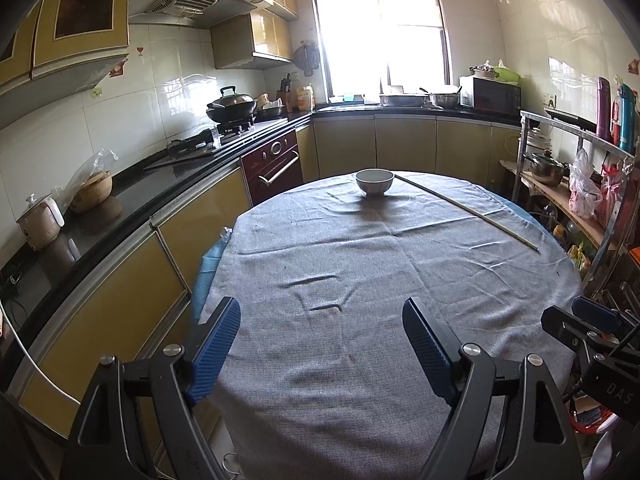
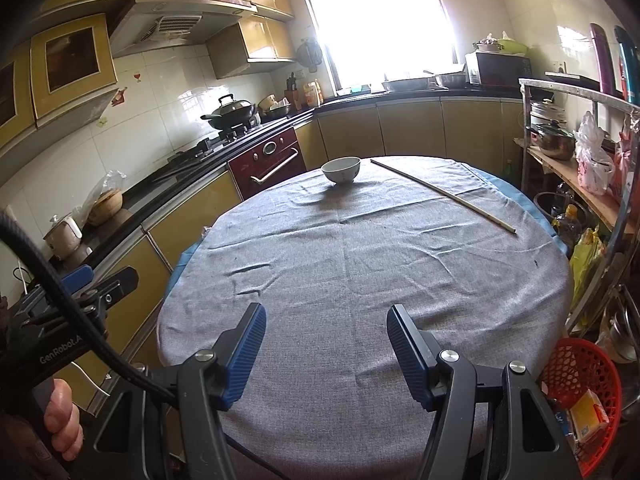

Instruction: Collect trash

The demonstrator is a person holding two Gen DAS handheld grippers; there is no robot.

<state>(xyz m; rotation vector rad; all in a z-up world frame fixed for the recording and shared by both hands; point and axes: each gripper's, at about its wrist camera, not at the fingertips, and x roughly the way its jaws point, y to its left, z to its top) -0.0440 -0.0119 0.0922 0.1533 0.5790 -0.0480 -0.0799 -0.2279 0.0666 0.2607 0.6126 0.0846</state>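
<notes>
- Left wrist view: the left claw (image 1: pixel 321 314) sits low in the frame, its blue ribbed pads wide apart with nothing between them, just hanging over the near edge of the round bench with the wrinkled grey cloth (image 1: pixel 360 340). Looks parked, as if scanning for something to grab.
- Top middle of the cloth there's a small white ceramic bowl (image 1: pixel 374 182) standing upright, and a long thin pale stick (image 1: pixel 466 210) runs diagonally toward the right. My guess is the stick is the trash; it lies flat and straight.
- Right wrist view: the right claw (image 2: pixel 326 322) is open too, a bit narrower, empty, over the near cloth.
- Lower right, beside the bench, is a red plastic mesh basket (image 2: pixel 584 364) with a yellow carton inside, probably where trash goes.
- A hand (image 2: pixel 62 420) grips the other handle at lower left.
</notes>
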